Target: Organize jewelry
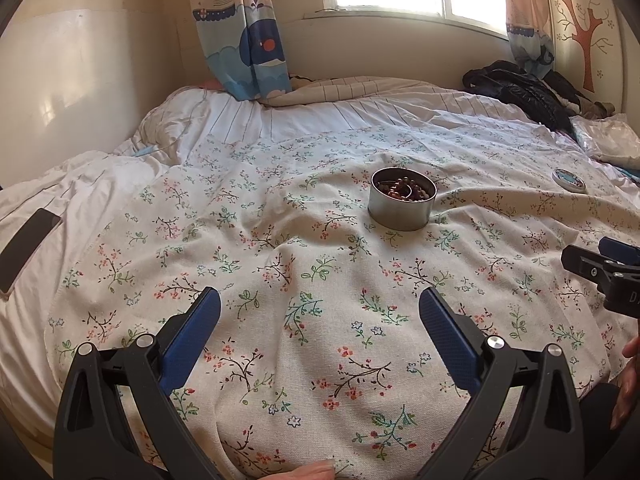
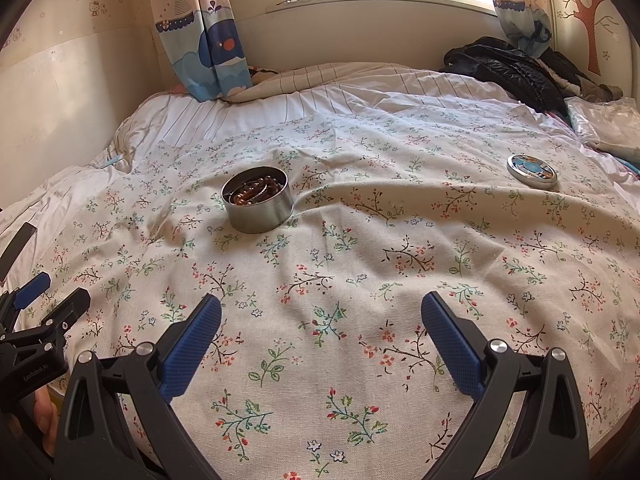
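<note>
With both the left gripper (image 1: 320, 308) and right gripper (image 2: 321, 312) spread wide and empty, we judge the light, rigid, slick tin (image 2: 257, 203) of loose beads at 11 o'clock, its lid (image 2: 532, 171) at 1 o'clock, best pinched across its wall.

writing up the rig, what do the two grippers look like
Both look alike: the left gripper and right gripper have matte black plastic frames with cut-out arms, round silver pivot bolts, and flat fingers faced with textured blue pads. The left gripper's body carries small white lettering, too small to read. No cables show. A bare hand shows; no sleeves.
</note>
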Demonstrator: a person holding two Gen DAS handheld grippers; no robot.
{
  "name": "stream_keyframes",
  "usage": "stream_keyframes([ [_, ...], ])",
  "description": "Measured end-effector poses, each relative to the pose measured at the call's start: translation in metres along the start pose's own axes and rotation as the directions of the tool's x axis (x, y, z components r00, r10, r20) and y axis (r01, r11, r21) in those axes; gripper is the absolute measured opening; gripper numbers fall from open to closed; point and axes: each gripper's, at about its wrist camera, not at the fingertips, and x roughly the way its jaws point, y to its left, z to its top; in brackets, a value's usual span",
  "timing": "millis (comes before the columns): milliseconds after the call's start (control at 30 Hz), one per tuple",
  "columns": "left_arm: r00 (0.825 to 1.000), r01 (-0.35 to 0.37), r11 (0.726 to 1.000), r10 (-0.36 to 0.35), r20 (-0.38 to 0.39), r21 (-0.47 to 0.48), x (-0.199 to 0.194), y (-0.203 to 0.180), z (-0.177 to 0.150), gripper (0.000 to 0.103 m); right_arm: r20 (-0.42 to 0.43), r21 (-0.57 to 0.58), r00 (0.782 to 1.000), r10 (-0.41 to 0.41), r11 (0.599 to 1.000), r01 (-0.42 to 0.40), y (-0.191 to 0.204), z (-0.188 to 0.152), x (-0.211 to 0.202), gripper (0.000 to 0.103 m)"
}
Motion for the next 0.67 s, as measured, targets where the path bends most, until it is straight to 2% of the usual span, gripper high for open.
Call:
stream_keyframes([
  [100, 1.0, 0.001, 1.0, -0.001, 0.002, 0.0, -0.0002, -0.0003, 0.0012, 0.096, 0.0, 0.0, 1.0, 0.0, 1.0, 0.0, 0.0001, 0.0001, 0.0, 0.096],
  [233, 0.999, 0.014, 1.0, -0.015, 0.042, 0.013, -0.0059, -0.0022, 0.0006, 0.096, 0.0, 0.0, 1.0, 0.0, 1.0, 0.0, -0.0002, 0.0001, 0.0001, 0.096],
  [333, 0.998, -0.008, 0.999, 0.006, 0.058, 0.035, -0.0074, -0.0071, 0.0, 0.096, 0.0, 0.001, 1.0, 0.001, 1.0, -0.001, 0.0009, 0.0004, 0.0002, 0.096],
  [467, 1.0, -0.009, 0.999, 0.009, 0.028, 0.033, -0.0027, -0.0072, 0.0001, 0.096, 0.001, 0.002, 1.0, 0.003, 1.0, -0.003, 0.0032, -0.0007, -0.0003, 0.096],
  [667, 1.0, -0.007, 1.0, 0.007, 0.024, 0.014, -0.0022, -0.0028, -0.0008, 0.096, 0.001, 0.002, 1.0, 0.003, 1.0, -0.003, 0.0029, -0.0005, -0.0004, 0.096],
])
